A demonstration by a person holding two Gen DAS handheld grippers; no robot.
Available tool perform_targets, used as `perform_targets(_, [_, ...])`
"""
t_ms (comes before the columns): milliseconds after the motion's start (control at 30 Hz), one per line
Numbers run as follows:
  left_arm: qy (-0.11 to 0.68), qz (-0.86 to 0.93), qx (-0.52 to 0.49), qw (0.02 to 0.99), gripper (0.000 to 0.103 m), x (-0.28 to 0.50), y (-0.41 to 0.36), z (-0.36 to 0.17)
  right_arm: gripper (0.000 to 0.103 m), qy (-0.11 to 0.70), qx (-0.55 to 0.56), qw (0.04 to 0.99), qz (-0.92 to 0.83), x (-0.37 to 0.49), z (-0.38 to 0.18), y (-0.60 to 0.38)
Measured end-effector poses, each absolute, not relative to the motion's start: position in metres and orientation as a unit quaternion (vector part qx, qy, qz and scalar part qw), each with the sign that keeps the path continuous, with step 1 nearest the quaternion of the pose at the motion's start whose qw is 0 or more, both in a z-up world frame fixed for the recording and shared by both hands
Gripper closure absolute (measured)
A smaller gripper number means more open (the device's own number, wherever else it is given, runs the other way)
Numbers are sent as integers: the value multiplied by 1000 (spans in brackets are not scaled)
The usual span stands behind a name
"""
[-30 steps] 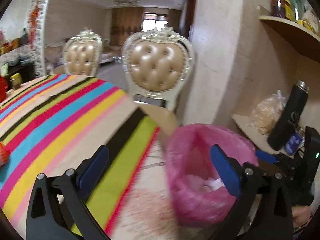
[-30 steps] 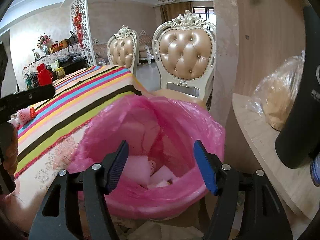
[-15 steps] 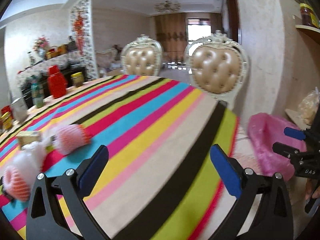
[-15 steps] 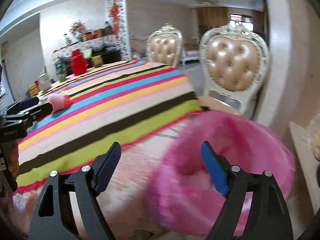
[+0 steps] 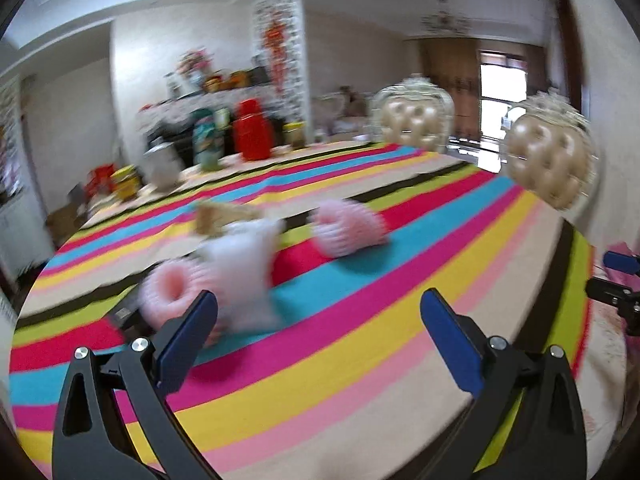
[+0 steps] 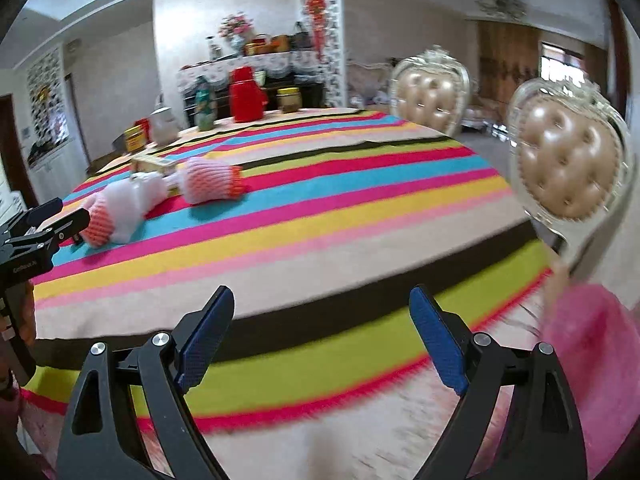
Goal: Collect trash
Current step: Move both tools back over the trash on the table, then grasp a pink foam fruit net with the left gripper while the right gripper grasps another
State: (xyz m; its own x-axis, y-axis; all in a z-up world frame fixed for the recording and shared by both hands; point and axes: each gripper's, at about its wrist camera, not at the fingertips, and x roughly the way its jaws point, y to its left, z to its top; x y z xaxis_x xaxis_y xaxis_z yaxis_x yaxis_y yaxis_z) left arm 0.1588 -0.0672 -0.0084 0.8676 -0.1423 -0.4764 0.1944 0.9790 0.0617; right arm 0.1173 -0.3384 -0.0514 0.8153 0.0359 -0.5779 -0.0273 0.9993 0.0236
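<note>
Trash on striped tablecloth (image 6: 320, 216), far left of middle: foam fruit nets (image 6: 208, 180) and a white wad (image 6: 128, 204), touching in a loose cluster.

Badly smeared in left view; small box (image 6: 154, 164) behind the cluster barely readable. Pink bin bag (image 6: 592, 360) cut off at right edge, contents out of sight. Left gripper (image 5: 318, 332) low over near edge of cloth, jaws wide apart, nothing between. Right gripper (image 6: 320, 324) likewise bare, jaws opening. Red jug (image 6: 246, 94), jars and a can at far end; two padded chairs (image 6: 572, 168) on right; sideboard with flowers against far wall.
</note>
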Motion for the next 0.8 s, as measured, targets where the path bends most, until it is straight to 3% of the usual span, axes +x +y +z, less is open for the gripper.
perform_targets(367, [298,21,0,954,5,212,35,-20,18,320,-9,942,99,189,-49,-259])
perform_targets(733, [334,35,11,942,5,256,26,-39,18,348,-21,930,116,250,-61,-223])
perform_targets(800, [335,27,6,942,17,260,24,-45,18,355,-20,928,114,262,-64,-220])
